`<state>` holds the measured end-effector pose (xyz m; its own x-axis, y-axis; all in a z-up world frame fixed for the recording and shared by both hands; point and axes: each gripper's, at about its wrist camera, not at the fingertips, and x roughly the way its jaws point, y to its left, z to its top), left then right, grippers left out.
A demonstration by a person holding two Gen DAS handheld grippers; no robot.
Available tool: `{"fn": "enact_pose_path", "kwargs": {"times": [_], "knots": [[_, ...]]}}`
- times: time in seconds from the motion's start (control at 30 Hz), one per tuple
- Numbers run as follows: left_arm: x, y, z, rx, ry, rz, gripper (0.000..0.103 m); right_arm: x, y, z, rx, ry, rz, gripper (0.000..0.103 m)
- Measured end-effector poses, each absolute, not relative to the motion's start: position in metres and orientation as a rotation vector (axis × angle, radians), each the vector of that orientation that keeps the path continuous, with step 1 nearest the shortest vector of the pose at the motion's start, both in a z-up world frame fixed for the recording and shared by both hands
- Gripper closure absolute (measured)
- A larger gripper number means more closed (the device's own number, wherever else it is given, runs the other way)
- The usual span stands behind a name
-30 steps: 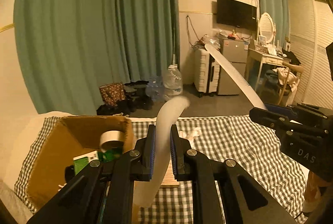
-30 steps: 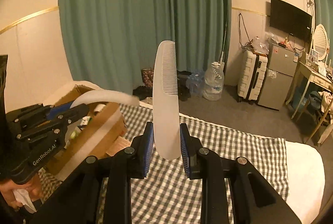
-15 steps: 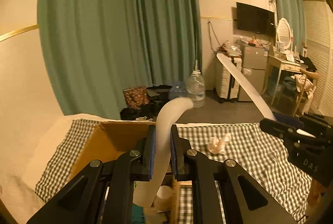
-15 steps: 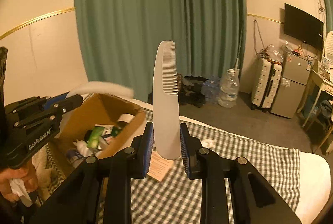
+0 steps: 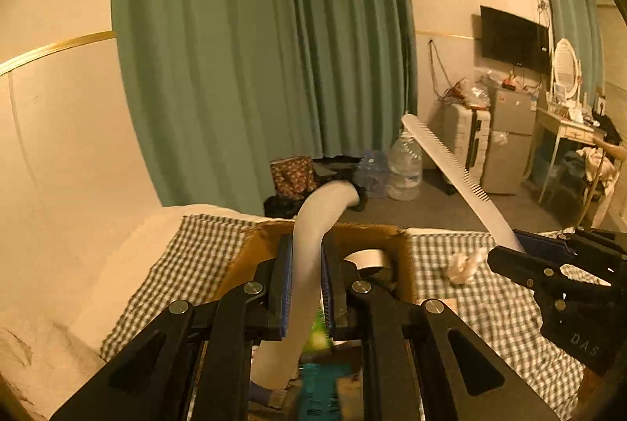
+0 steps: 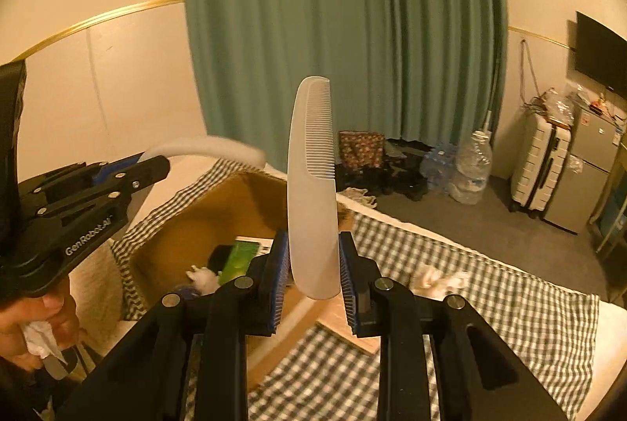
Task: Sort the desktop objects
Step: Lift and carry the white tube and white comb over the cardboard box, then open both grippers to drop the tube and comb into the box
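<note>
So right now I've got both tools loaded. My left gripper (image 5: 305, 288) is clamped on a curved white strip (image 5: 313, 225), some bendy plastic thing that arcs up and droops at the tip right above the cardboard box (image 5: 250, 252). My right gripper (image 6: 313, 276) is pinched on the handle end of a white comb (image 6: 311, 186), which stands straight up just to the right of the box, teeth pointing away from it.

The comb looks light and stiff, so holding it by the solid end seems fine, though smooth plastic between flat pads could pivot if I swing too fast. I'd guess the strip is floppy and weighs nothing; gripped at mid-length like this, the free end will wag around, so I'd lower it gently.

The box already has a tape roll (image 5: 368, 258) and a green packet (image 6: 241, 256) inside. There's a crumpled tissue (image 6: 435, 278) on the checked cloth (image 6: 509, 311), further right of the box.
</note>
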<state>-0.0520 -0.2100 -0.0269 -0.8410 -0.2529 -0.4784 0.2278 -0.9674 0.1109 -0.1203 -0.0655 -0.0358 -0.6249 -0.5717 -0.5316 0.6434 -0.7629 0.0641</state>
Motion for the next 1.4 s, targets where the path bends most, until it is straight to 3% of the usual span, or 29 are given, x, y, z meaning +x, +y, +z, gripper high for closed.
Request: {"fn": "enact_pose_path", "kwargs": {"times": [0.43, 1.17, 1.3, 1.33, 1.37, 1.4], "knots": [[-0.064, -0.255, -0.056, 0.861, -0.01, -2.727, 0.09, -0.117, -0.122, -0.069, 0.755, 0.265, -2.243, 0.079], [-0.116, -0.278, -0.154, 1.282, 0.039, -2.568, 0.088, -0.162, -0.179, -0.163, 1.035, 0.352, -2.089, 0.079], [-0.112, -0.279, -0.147, 1.241, 0.032, -2.575, 0.079, -0.164, -0.177, -0.163, 1.019, 0.355, -2.108, 0.077], [-0.111, -0.281, -0.144, 1.215, 0.026, -2.58, 0.076, -0.163, -0.174, -0.161, 1.007, 0.353, -2.119, 0.072], [-0.108, -0.281, -0.138, 1.182, 0.026, -2.588, 0.064, -0.162, -0.177, -0.157, 0.992, 0.348, -2.131, 0.067], [-0.105, -0.281, -0.131, 1.142, 0.037, -2.596, 0.044, -0.162, -0.176, -0.154, 0.976, 0.342, -2.142, 0.056]]}}
